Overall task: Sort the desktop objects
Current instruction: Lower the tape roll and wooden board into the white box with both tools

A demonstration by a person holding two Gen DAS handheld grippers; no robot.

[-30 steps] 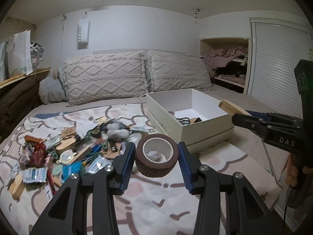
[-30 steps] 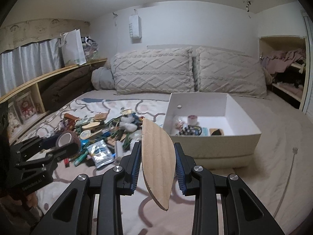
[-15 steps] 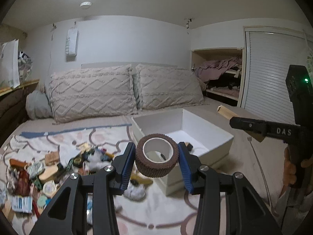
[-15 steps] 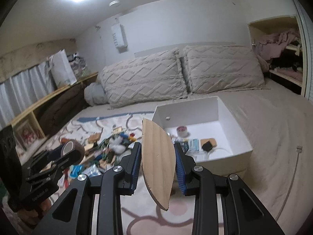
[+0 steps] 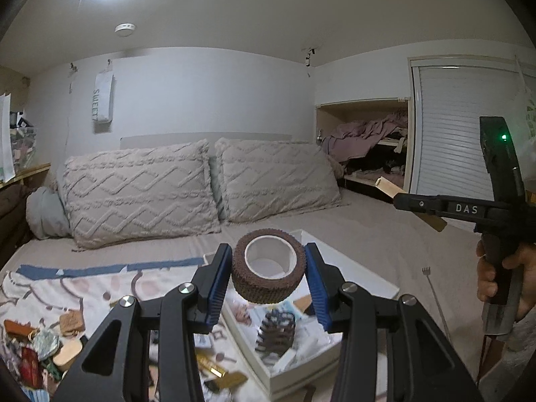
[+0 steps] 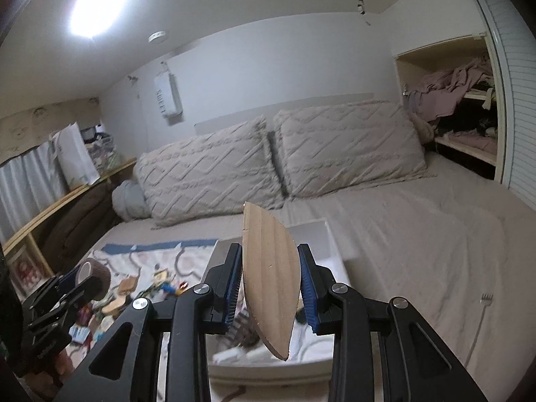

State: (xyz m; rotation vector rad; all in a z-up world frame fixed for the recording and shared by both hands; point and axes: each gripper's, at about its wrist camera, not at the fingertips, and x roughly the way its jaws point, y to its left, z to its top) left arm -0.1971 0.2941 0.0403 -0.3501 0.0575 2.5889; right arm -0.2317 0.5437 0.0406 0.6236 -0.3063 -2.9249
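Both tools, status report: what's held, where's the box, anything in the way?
Left tool shut on brown tape roll. Right tool shut on wooden piece. White box below both, already holding items. Nothing blocking it.

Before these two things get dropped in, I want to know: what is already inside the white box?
In the white box, a dark ribbed hair claw, a tan piece and pale packets lie loose. The tape roll and wooden piece hide other parts of its floor.

Right gripper (image 6: 270, 284) jaws clamp wooden piece (image 6: 269, 278) above white box (image 6: 331, 238).
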